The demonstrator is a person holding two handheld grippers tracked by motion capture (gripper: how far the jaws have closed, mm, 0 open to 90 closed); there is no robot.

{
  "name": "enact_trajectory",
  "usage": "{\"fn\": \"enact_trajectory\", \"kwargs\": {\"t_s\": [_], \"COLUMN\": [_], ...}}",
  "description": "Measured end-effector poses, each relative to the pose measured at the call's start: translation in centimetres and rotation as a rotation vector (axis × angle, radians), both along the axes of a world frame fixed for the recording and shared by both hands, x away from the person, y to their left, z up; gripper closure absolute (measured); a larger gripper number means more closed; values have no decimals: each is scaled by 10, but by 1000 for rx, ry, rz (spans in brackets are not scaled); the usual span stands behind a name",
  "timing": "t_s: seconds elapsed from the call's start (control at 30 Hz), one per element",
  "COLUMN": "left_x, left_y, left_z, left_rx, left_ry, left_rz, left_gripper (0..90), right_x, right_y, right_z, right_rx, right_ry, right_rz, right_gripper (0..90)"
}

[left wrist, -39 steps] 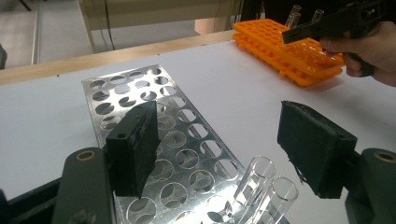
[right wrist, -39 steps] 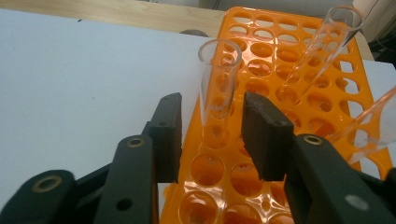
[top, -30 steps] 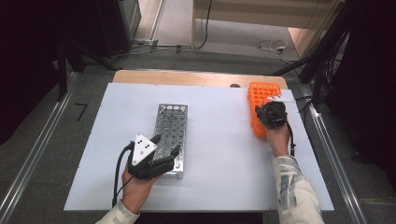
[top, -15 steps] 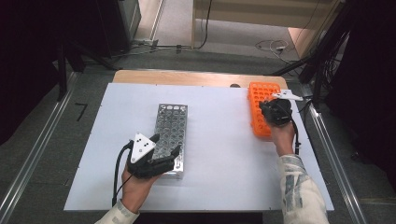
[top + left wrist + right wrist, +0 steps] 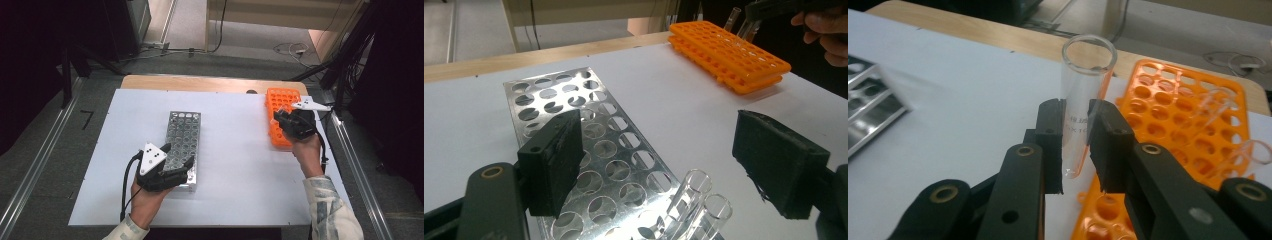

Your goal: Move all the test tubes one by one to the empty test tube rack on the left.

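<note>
The white-topped bench (image 5: 240, 165) with a pale wooden far edge carries every item. On its left half lies the perforated metal tube rack (image 5: 182, 137), a long shiny plate of round holes, set lengthwise away from the person. Along the right edge of the bench lies the orange plastic tube rack (image 5: 278, 102), also lengthwise, well apart from the metal one.

The left claw (image 5: 177, 161) rests at the near end of the metal tube rack. Its jaws stand released and have just been opening: in the left gripper view one black pad sits over the rack holes and the other hangs over bare bench surface beside the rack. Two clear glass tubes (image 5: 696, 202) stand tilted in the nearest holes of the metal rack, between the pads but touched by neither.

The right claw (image 5: 281, 116) hangs above the near part of the orange rack. Its jaws are clenched on a clear glass test tube (image 5: 1083, 100), which is held upright with its open mouth above the pads and its rounded bottom end hanging free over the orange rack. More clear tubes (image 5: 1220, 117) stand in holes of the orange rack beside it.
</note>
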State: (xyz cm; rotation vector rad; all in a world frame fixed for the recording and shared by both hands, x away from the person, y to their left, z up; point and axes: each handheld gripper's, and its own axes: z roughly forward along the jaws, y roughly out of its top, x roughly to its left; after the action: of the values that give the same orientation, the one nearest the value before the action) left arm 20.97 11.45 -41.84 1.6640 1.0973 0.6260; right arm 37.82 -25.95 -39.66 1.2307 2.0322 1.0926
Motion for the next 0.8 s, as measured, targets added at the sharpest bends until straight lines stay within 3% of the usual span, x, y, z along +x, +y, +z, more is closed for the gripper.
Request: {"fn": "enact_trajectory", "kwargs": {"t_s": [0.17, 0.47, 0.8], "left_x": [-1, -3, -6], "left_y": [-1, -5, -15], "left_z": [1, 4, 6], "left_rx": [-1, 5, 15], "left_ry": [-2, -7, -13], "left_rz": [-5, -25, -82], "left_gripper": [203, 203, 204], "right_x": [-27, -74, -104], "right_y": [13, 42, 68], "right_z": [-3, -14, -30], "right_rx": [8, -26, -47], "right_ry": [11, 44, 100], "right_rz": [98, 264, 405], "right_gripper": [734, 734, 734]}}
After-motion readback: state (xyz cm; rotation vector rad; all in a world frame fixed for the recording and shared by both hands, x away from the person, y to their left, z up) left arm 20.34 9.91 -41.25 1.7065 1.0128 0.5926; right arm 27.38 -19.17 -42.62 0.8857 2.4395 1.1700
